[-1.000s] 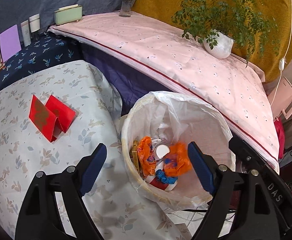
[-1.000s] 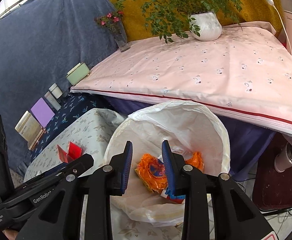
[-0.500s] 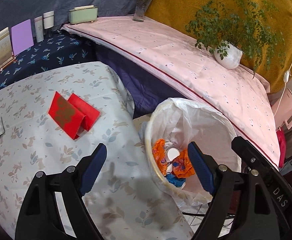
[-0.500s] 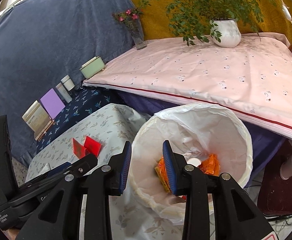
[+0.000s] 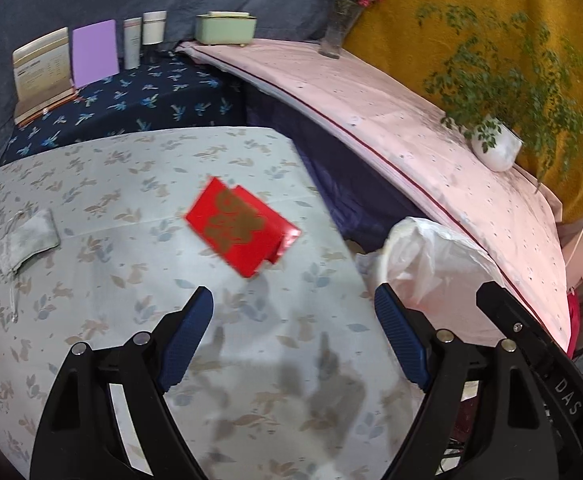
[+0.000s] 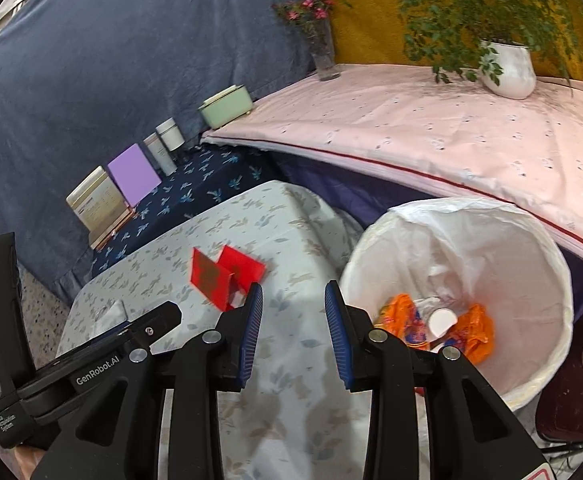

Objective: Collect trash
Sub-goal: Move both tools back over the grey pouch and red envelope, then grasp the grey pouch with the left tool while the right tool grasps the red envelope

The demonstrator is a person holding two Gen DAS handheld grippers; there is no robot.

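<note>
A folded red card with a gold emblem (image 5: 240,227) stands on the floral tablecloth (image 5: 91,280); it also shows in the right wrist view (image 6: 223,274). A white-lined trash bin (image 6: 487,240) stands off the table's right edge, holding orange wrappers (image 6: 473,332) and a white cup (image 6: 441,320); its bag shows in the left wrist view (image 5: 431,256). My left gripper (image 5: 293,314) is open and empty above the table, short of the card. My right gripper (image 6: 293,308) is partly open and empty, between the card and the bin.
A grey cloth pouch (image 5: 27,240) lies at the table's left. Behind are a dark blue surface with booklets (image 5: 43,68), a purple card (image 5: 94,52), jars (image 5: 153,28), a green box (image 5: 225,29). A pink-covered surface (image 6: 431,128) carries a vase (image 6: 323,56) and potted plant (image 6: 509,66).
Both grippers have swung left, away from the bin and toward the red card. The bin's inside has left the left wrist view. Both jaw openings look the same.
</note>
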